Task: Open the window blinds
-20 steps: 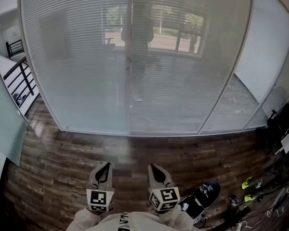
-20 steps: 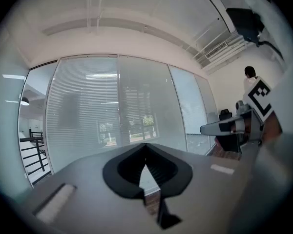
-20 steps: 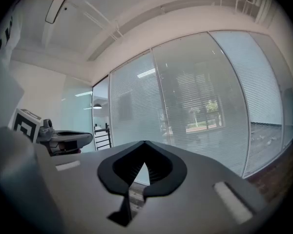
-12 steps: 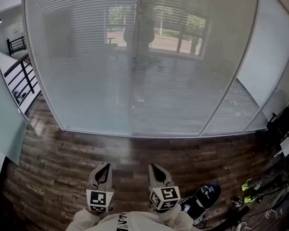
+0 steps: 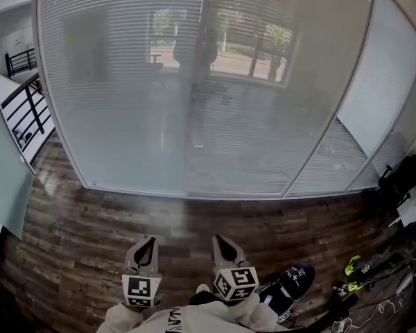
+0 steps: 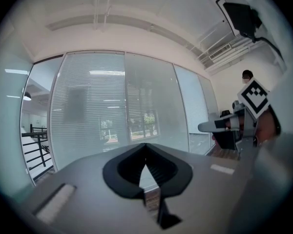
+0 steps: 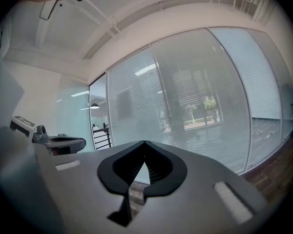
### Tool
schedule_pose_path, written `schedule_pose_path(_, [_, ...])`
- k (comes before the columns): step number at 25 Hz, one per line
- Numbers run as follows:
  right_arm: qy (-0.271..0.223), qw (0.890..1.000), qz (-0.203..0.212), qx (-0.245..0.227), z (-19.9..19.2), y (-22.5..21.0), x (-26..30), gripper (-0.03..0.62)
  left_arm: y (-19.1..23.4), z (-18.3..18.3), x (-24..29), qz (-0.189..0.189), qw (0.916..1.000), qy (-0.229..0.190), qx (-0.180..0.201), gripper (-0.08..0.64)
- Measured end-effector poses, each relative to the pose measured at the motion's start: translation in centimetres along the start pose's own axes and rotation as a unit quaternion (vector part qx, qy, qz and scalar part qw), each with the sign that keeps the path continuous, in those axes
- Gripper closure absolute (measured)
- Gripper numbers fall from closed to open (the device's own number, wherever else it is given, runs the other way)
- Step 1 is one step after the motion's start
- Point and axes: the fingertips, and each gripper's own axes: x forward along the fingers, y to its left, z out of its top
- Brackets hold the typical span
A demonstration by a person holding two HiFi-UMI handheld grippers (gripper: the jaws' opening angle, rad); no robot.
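Note:
The window blinds [image 5: 125, 82] hang with their slats turned closed behind a glass wall; they also show in the left gripper view [image 6: 88, 111] and the right gripper view [image 7: 136, 111]. A vertical frame post [image 5: 194, 103] divides the glass panels. My left gripper [image 5: 150, 243] and right gripper [image 5: 217, 241] are held low and close to my body, side by side, well back from the glass. Both are shut with nothing between the jaws, which meet at their tips in each gripper's own view [image 6: 146, 146] [image 7: 144, 143].
Dark wooden floor [image 5: 111, 227] lies between me and the glass. A black railing [image 5: 24, 106] stands at the left. My shoe [image 5: 296, 279] is at the lower right, with cables and yellow-green items [image 5: 353, 268] and a black bag [image 5: 402, 175] further right. A person [image 6: 246, 76] stands at the far right.
The head view has shifted a little, so the glass wall sits slightly differently in the picture. Both grippers stay shut and in the same place before my body.

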Motion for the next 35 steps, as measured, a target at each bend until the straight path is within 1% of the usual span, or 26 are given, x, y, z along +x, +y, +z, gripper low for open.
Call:
schedule_pose_path(8, [0.007, 1.0, 0.009, -0.004, -0.4, 0.2, 1.5, 0.591, 0.7, -0.5, 0.8, 0.007, 1.0, 0.003, -0.002, 0.56])
schedule_pose_path(14, [0.003, 1.0, 0.013, 0.001, -0.3, -1.1, 4.3, 0.591, 1.8, -1.0, 3.6, 0.012, 0.9999, 0.01, -0.004, 0.56])
schedule_pose_path(20, [0.002, 1.0, 0.016, 0.01, 0.3, -3.4, 8.1, 0.591, 2.6, -0.8, 7.8, 0.011, 0.9998, 0.017, 0.006, 0.56])
schedule_pose_path(26, [0.002, 0.999, 0.029, 0.02, 1.8, -5.5, 12.9, 0.591, 4.3, -0.7, 12.2, 0.02, 0.9991, 0.035, 0.014, 0.56])
schedule_pose_path(29, [0.003, 0.999, 0.035, 0.021, 2.3, -6.6, 15.1, 0.591, 4.8, 0.1, 15.0, 0.023, 0.999, 0.032, 0.019, 0.56])
schedule_pose_path(35, [0.005, 0.999, 0.041, 0.021, 3.2, -9.4, 19.4, 0.591, 5.6, 0.5, 20.3, 0.024, 0.9991, 0.029, 0.02, 0.56])
